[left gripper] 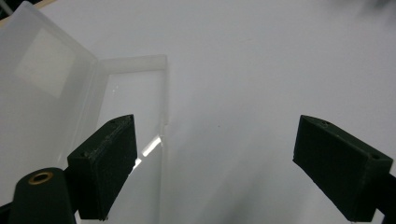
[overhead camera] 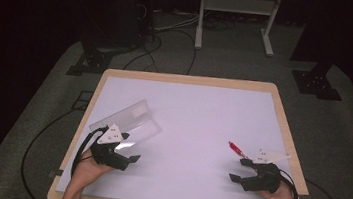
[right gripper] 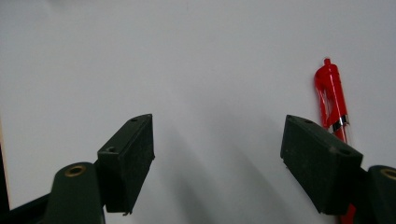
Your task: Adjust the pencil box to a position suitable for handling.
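Here, at the bottom of the high view, two hands come in over the near edge of the counter (overhead camera: pixel 283 116), a pale wooden frame carrying a white sheet. The left gripper (overhead camera: pixel 130 157) sits at the lower left of the frame, the right gripper (overhead camera: pixel 238 171) at the lower right, well apart. Both have their jaws spread wide with nothing between them; each gripper view shows only bare white surface in the gap.

Just beyond the left gripper lies one clear plastic case (overhead camera: pixel 131 122), open, its lid angled up toward the upper left. In the left gripper view the case (left gripper: pixel 126 93) fills the left side, and the left jaw stands over its tray while the right jaw stands over bare counter.

Just beyond the right gripper lies one red pen (overhead camera: pixel 236 148), slanting toward the upper left. In the right gripper view the pen (right gripper: pixel 331 95) lies at the right of the frame, beside and partly behind the right jaw, outside the gap.

Farther off, the rest of the white sheet is bare. Past the counter, a grey carpeted floor (overhead camera: pixel 219 59) spreads out, with black cables (overhead camera: pixel 155 47) across it, two black stand bases at upper left and upper right, and one white metal frame (overhead camera: pixel 237 16) at the top centre. The room behind is dark.
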